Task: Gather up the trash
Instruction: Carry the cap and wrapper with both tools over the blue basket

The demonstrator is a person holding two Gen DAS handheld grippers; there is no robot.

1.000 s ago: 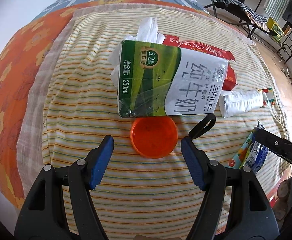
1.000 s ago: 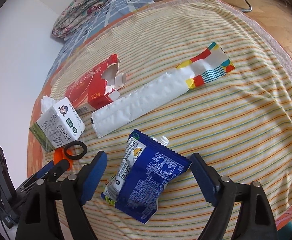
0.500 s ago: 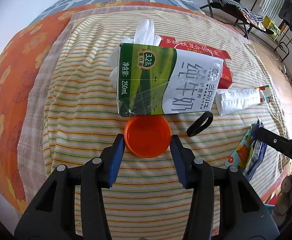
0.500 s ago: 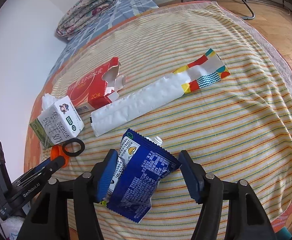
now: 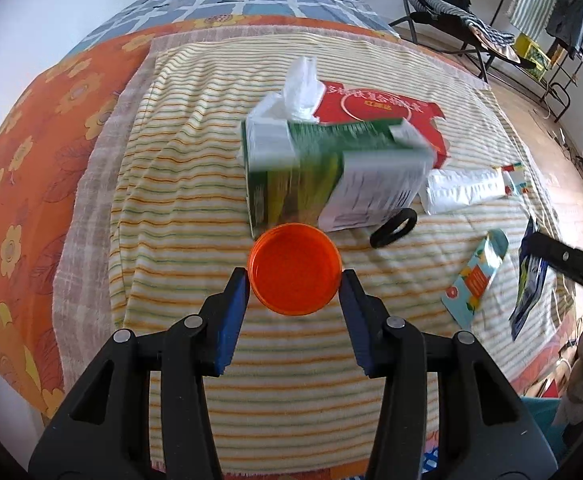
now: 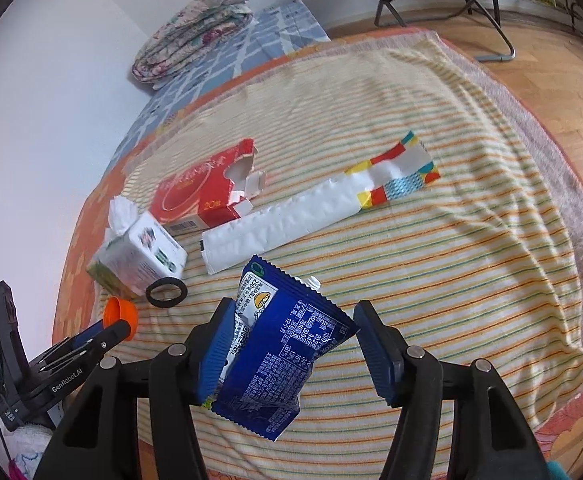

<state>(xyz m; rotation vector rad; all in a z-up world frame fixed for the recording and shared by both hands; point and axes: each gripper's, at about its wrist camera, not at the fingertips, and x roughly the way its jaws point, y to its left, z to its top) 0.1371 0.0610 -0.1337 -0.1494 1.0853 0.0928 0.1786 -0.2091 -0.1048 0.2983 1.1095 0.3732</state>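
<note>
My left gripper [image 5: 294,280] is shut on an orange plastic lid [image 5: 294,269] and holds it above the striped towel [image 5: 179,184]. The green and white milk carton [image 5: 331,176] behind it is blurred and tipped over. My right gripper [image 6: 291,328] is shut on a blue foil pouch [image 6: 279,356] and holds it off the towel. A black ring [image 5: 393,227], a red torn box [image 6: 203,194], a long white wrapper [image 6: 311,216] and crumpled tissue [image 5: 301,90] lie on the towel.
The striped towel covers an orange flowered sheet [image 5: 19,168] on a bed. A folded quilt [image 6: 195,32] lies at the head. A colourful small carton [image 5: 475,280] lies right of the lid. A folding chair [image 5: 451,8] stands on the wooden floor [image 6: 551,72].
Both grippers closed on their items and lifted them: left on the orange lid, right on the blue pouch. The milk carton rolled over and the black ring shifted.
</note>
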